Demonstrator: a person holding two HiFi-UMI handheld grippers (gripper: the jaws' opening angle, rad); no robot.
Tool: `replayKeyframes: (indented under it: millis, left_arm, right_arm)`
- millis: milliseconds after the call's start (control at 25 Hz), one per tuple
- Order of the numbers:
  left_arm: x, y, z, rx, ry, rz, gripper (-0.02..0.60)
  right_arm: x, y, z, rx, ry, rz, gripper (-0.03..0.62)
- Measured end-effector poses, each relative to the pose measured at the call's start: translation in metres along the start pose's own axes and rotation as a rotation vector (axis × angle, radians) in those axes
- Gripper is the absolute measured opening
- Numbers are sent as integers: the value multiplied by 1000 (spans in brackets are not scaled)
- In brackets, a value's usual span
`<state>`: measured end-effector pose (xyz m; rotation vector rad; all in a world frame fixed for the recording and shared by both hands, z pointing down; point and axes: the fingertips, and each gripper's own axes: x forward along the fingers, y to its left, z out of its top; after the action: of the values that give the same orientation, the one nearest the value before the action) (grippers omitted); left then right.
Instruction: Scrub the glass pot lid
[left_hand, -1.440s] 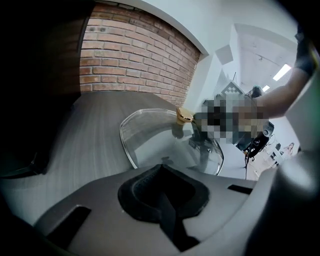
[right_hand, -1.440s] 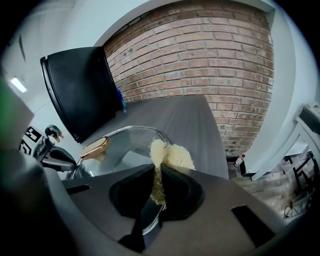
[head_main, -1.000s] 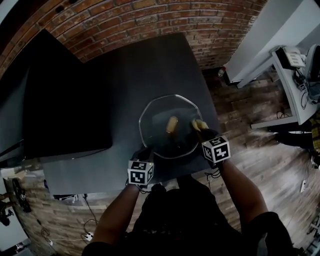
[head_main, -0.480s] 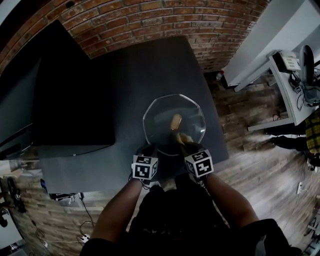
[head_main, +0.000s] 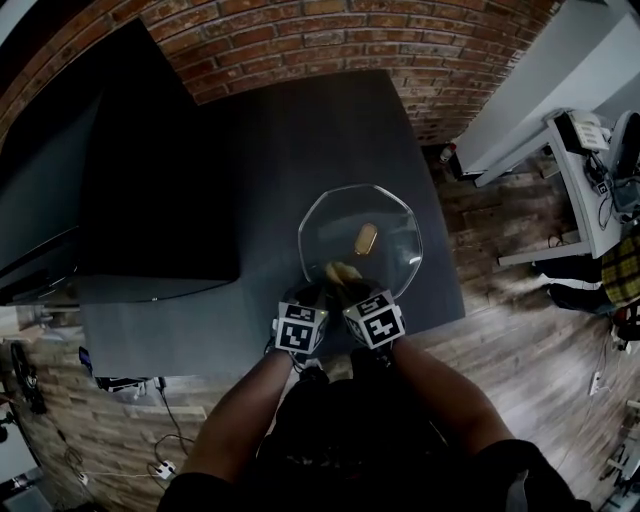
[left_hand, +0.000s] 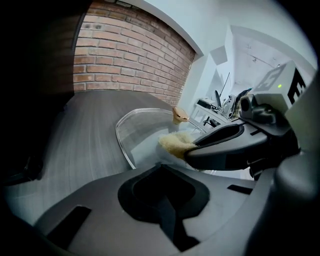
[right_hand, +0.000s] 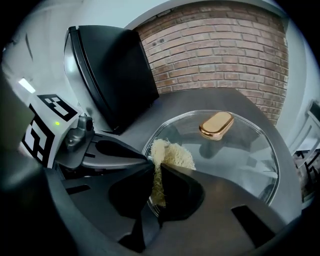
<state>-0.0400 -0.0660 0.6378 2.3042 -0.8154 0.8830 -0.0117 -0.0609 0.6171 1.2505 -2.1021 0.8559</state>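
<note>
Dark grey surface (head_main: 300, 130) ran up to a brick wall (head_main: 330, 30) at 12 o'clock, with a large black box (head_main: 150, 180) on its 9 o'clock side and wood floor (head_main: 520, 300) off toward 3 o'clock. Glass pot lid (head_main: 395, 225) lay flat on the surface's near right part, its gold knob (head_main: 366, 238) at centre. Right gripper (right_hand: 155, 167) was closed on a pale fibrous scrubber (right_hand: 172, 155), which bulged out past the jaw tips. The scrubber was pressed on the glass at about 7 o'clock from the knob (right_hand: 216, 125), near the lid's (right_hand: 240, 150) 6 o'clock rim. Left gripper (left_hand: 161, 175) sat just beside the right gripper at the lid's 7 o'clock rim, jaws drawn together. The rim of the lid (left_hand: 140, 130) ran down behind the jaw tips; whether it was pinched could not be confirmed. From the left gripper view, the right gripper (left_hand: 225, 147) crossed in from 3 o'clock with the scrubber (left_hand: 175, 144) at its tip, knob (left_hand: 180, 115) beyond.
</note>
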Motion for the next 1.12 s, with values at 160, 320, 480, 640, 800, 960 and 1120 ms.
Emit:
replayKeyframes:
  millis: [160, 320, 480, 640, 800, 960, 1120]
  left_arm:
    - [0, -1, -1, -2, 4, -3, 31]
    - [-1, 0, -1, 7, 4, -6, 31]
    - [-1, 1, -2, 11, 2, -6, 31]
    - [0, 3, -6, 42, -5, 1, 31]
    - [-2, 2, -4, 31, -9, -3, 31]
    - [-3, 0, -4, 33, -20, 4, 31]
    - [-4, 0, -4, 12, -31, 14, 31]
  right_arm:
    - [9, 16, 3, -7, 22, 39, 46]
    - [9, 18, 2, -24, 24, 62, 46]
    - [-3, 1, -2, -27, 0, 66, 46]
    - [-23, -22, -9, 5, 12, 57, 46]
    - [-37, -54, -12, 16, 10, 28, 46]
    - [-50, -89, -15, 47, 10, 2, 46]
    - [-54, -124, -6, 52, 6, -20, 46]
